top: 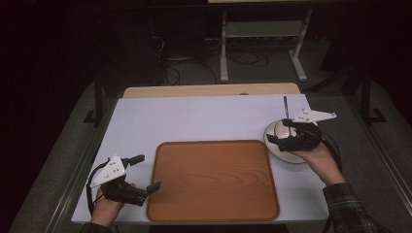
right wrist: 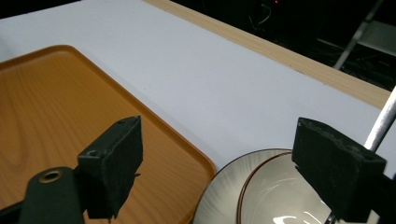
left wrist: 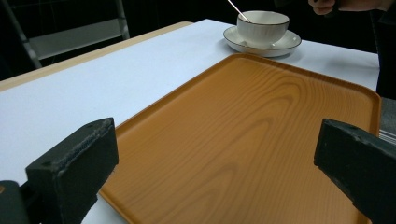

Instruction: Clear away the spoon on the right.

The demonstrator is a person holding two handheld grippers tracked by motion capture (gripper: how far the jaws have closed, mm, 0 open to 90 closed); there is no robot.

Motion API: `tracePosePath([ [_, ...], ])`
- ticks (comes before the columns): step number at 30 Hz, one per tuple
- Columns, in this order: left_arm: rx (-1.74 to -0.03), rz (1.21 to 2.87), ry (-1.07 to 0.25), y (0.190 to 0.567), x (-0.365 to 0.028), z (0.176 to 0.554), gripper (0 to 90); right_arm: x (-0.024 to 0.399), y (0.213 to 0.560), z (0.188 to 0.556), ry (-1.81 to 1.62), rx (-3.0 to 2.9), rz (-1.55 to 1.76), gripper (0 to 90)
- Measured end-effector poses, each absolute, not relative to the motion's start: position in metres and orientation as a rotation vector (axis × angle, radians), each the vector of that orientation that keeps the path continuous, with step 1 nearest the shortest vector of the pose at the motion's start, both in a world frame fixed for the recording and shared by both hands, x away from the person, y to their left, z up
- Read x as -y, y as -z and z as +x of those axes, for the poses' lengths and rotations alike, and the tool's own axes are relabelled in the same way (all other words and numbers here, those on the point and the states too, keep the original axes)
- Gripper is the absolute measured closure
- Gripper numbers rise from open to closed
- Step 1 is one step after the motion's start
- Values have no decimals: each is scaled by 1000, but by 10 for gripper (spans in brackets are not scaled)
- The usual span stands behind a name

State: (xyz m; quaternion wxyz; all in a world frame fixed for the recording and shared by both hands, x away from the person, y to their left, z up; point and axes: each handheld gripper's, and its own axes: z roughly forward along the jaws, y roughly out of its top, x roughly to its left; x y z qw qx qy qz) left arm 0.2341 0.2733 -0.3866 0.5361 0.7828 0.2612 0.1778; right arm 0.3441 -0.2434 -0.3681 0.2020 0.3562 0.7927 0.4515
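The white surface [top: 204, 119] carried a wooden tray [top: 213, 179] at centre frame, the left tool [top: 145, 172] gaping empty at its lower-left edge. At right, the right tool [top: 284, 133] hovered wide open over the cup [left wrist: 261, 27] on its saucer [left wrist: 285, 44]. The left gripper view alone showed the cup's outside and spoon [left wrist: 238, 11].

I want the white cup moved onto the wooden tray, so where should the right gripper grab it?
Probably the white cup's near rim wall, from above: right gripper hangs open over it. Keep clear of the metal spoon leaning at the far side. No handle is visible.
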Motion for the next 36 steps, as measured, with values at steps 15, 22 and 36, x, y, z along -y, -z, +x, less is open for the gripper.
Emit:
tracePosePath([
  [15,-627,1862,-422,387,-273,234,0,240,360,368,-1227,-2216,1019,283],
  [22,-628,1861,-421,387,-274,234,0,243,357,381,-1211,-2206,1052,380],
  [36,-632,1853,-427,386,-275,234,0,251,360,418,-1186,-2201,1149,665],
])
